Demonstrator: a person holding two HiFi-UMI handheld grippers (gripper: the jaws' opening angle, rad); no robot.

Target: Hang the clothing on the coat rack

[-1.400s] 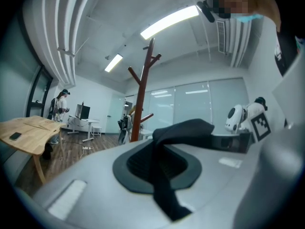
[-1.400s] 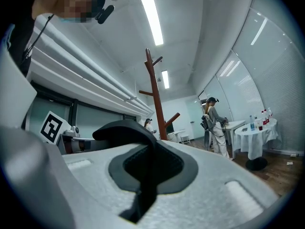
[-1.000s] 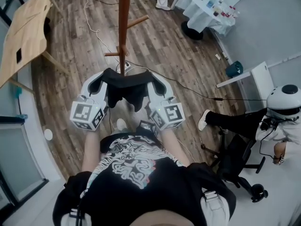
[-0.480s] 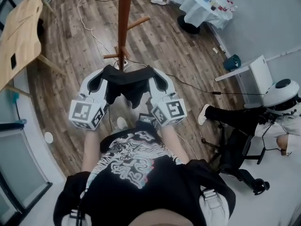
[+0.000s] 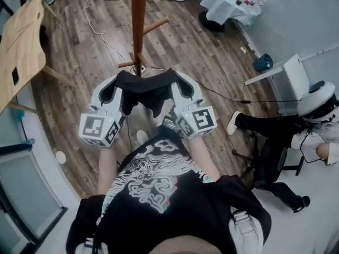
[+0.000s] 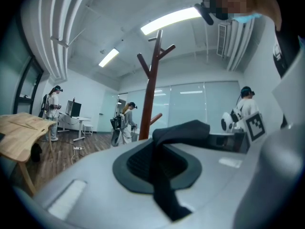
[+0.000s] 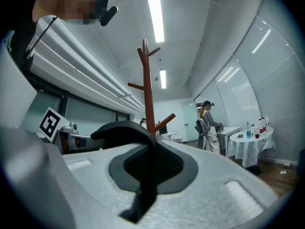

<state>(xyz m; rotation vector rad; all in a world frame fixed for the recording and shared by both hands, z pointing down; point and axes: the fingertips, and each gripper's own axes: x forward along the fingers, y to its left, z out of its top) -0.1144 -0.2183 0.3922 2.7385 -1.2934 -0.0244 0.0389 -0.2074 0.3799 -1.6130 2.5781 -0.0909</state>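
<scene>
A black garment (image 5: 144, 91) is stretched between my two grippers and sags in the middle. My left gripper (image 5: 117, 86) is shut on its left end, where the black cloth (image 6: 164, 175) is pinched between the jaws. My right gripper (image 5: 175, 82) is shut on the right end, with black cloth (image 7: 145, 185) squeezed between its jaws. The brown wooden coat rack (image 5: 139, 20) stands just beyond the garment, its pole (image 6: 150, 99) and pegs (image 7: 147, 94) straight ahead in both gripper views.
A wooden table (image 5: 24, 41) stands at the left. White cables (image 5: 100, 30) trail over the wood floor by the rack's base. A seated person (image 5: 296, 136) on an office chair is at the right. A round table with a white cloth (image 5: 225, 1) stands far right.
Both grippers have carried the garment a little closer to the coat rack. The garment stays stretched between them.
</scene>
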